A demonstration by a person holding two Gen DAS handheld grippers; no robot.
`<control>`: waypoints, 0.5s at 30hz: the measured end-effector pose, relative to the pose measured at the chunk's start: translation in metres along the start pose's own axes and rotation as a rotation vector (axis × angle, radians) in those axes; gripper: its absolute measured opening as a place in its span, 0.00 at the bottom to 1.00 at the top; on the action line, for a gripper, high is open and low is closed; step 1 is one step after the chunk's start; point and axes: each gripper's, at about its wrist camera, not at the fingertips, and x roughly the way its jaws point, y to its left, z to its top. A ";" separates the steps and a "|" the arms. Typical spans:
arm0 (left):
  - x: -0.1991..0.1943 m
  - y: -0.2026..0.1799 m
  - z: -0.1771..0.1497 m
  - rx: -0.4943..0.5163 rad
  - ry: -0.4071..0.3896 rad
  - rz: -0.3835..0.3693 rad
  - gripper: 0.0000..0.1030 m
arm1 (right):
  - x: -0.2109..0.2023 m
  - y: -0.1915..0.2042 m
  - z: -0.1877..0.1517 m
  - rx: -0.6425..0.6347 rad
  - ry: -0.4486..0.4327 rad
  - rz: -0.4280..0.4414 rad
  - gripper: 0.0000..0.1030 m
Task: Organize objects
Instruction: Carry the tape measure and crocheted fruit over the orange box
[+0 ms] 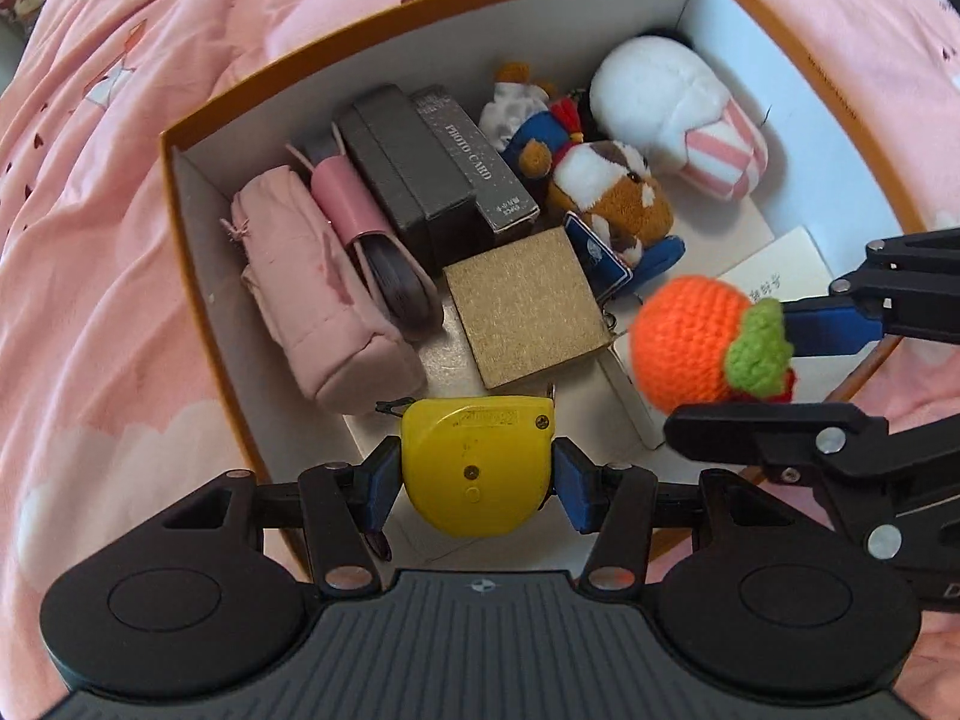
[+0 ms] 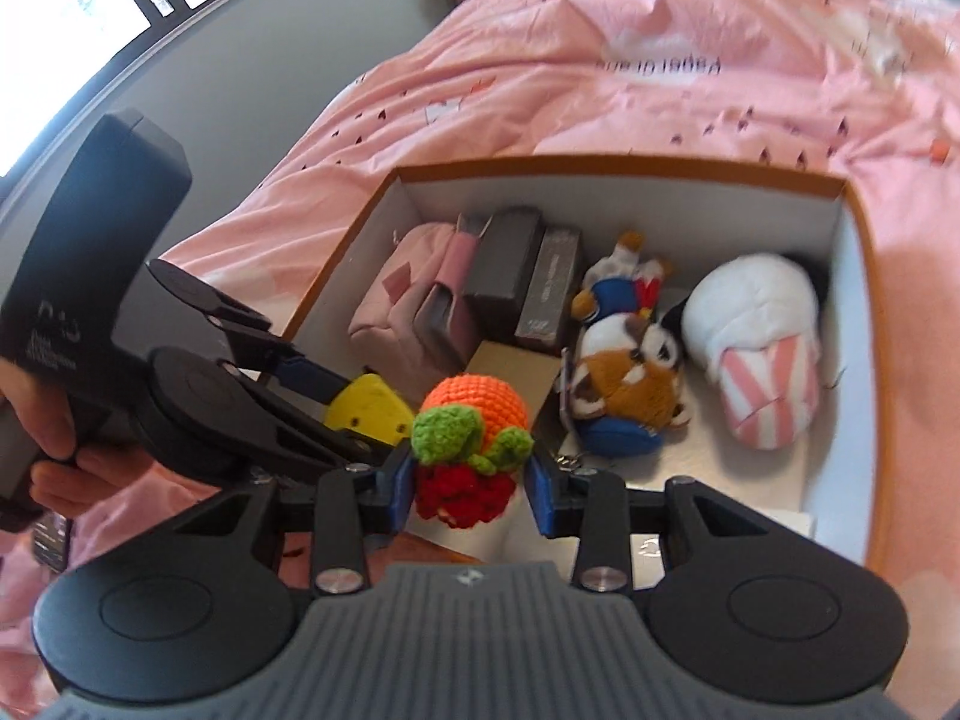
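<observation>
Tape measure (image 1: 474,468) (yellow) seemingly over box (image 1: 420,18)

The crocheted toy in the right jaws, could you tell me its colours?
The crocheted toy is orange with green leaves and a red part, clearest in the right wrist view.

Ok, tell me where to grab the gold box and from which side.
Take the gold box by its two side edges, coming straight down from above. It lies flat with its broad face up; the wallet and plush crowd its sides, so go in narrow.
</observation>
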 end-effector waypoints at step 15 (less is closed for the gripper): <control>0.013 0.002 -0.005 0.345 0.085 0.034 0.60 | 0.032 -0.027 0.011 0.103 0.191 0.103 0.39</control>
